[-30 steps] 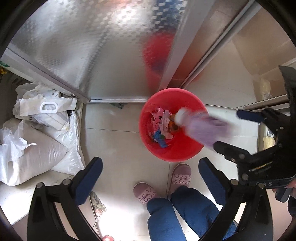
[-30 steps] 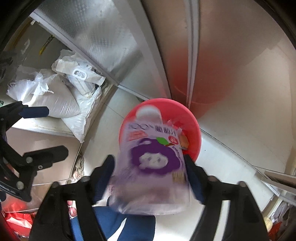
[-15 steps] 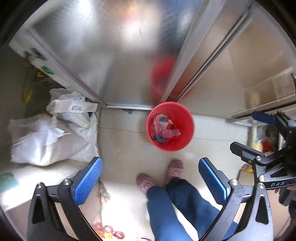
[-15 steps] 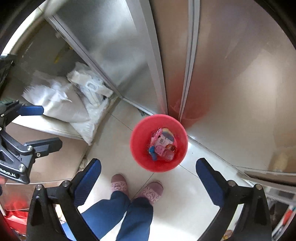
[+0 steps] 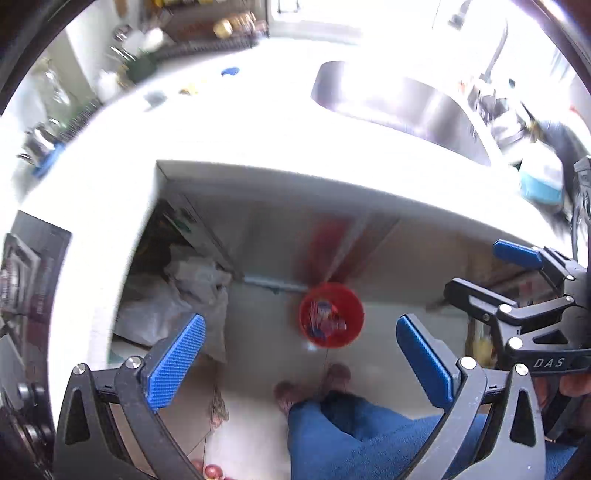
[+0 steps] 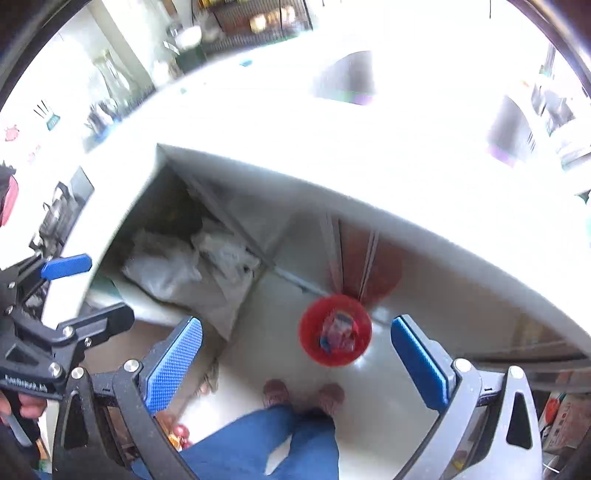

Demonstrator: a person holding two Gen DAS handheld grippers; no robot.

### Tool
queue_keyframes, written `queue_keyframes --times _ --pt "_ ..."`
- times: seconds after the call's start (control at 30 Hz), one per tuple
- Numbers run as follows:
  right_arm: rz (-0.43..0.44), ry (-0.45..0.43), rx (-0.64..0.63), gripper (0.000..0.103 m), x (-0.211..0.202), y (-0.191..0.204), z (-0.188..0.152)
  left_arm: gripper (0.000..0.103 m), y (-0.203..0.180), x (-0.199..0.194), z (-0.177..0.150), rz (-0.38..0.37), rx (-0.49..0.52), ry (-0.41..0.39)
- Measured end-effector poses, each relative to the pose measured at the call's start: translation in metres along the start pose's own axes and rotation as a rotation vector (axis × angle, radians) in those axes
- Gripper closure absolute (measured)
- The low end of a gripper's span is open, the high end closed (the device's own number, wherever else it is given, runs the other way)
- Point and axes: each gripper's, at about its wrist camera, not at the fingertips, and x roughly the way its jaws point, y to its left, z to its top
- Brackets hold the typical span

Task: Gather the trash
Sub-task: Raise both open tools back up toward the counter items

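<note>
The right hand-held gripper (image 6: pixel 295 354) hangs high above a kitchen floor (image 6: pixel 266 347) with its blue pads (image 6: pixel 173 363) spread wide and nothing between them; its jaws have just been opening. The left hand-held gripper (image 5: pixel 301 358) is likewise parted and empty, pointing steeply down at the same patch of pale tile. Each tool shows in the other's camera, the left one at the left edge of the right wrist view, the right one at the right edge of the left wrist view. Far below and framed between the fingers stands a red bin (image 6: pixel 334 330), upright on the floor, with the collected trash (image 6: pixel 338 330) lying inside it as a blurred mix of pink, white and blue wrappers. The person's two slippered feet (image 6: pixel 275 393) and blue trouser legs (image 6: pixel 266 446) stand just short of the bin. Behind it, metal cabinet doors (image 6: pixel 351 251) catch a red reflection, and white sacks (image 6: pixel 177 266) fill an open recess to the left. Above runs the bright white desk (image 5: pixel 258 129), overexposed, with a steel sink (image 5: pixel 406 99) set into it and blurred jars and bottles (image 5: pixel 236 24) along its far edge.
</note>
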Motion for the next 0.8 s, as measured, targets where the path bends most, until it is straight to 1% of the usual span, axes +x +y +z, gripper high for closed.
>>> queue_keyframes --times 0.07,0.17,0.23,0.4,0.57,0.8 --pt "-0.005 -0.035 -0.039 0.001 -0.016 0.010 0.010 0.000 -0.001 -0.016 0.005 0.017 -0.012 -0.040" --pt "-0.005 -0.080 -0.080 0.001 -0.028 0.022 0.023 0.000 0.002 -0.036 0.018 0.032 -0.022 -0.083" --pt "0.003 -0.098 -0.090 0.001 -0.033 0.025 0.032 0.000 0.006 -0.048 0.028 0.064 -0.016 -0.118" --pt "0.012 -0.134 -0.112 0.001 -0.043 0.029 0.055 0.000 0.021 -0.065 0.054 0.093 -0.026 -0.150" --pt "0.006 -0.149 -0.142 0.001 -0.034 0.035 0.086 0.000 0.047 -0.060 0.084 0.102 -0.044 -0.160" --pt "0.016 -0.147 -0.174 0.001 -0.008 0.051 0.144 0.000 0.094 -0.032 0.137 0.081 -0.072 -0.154"
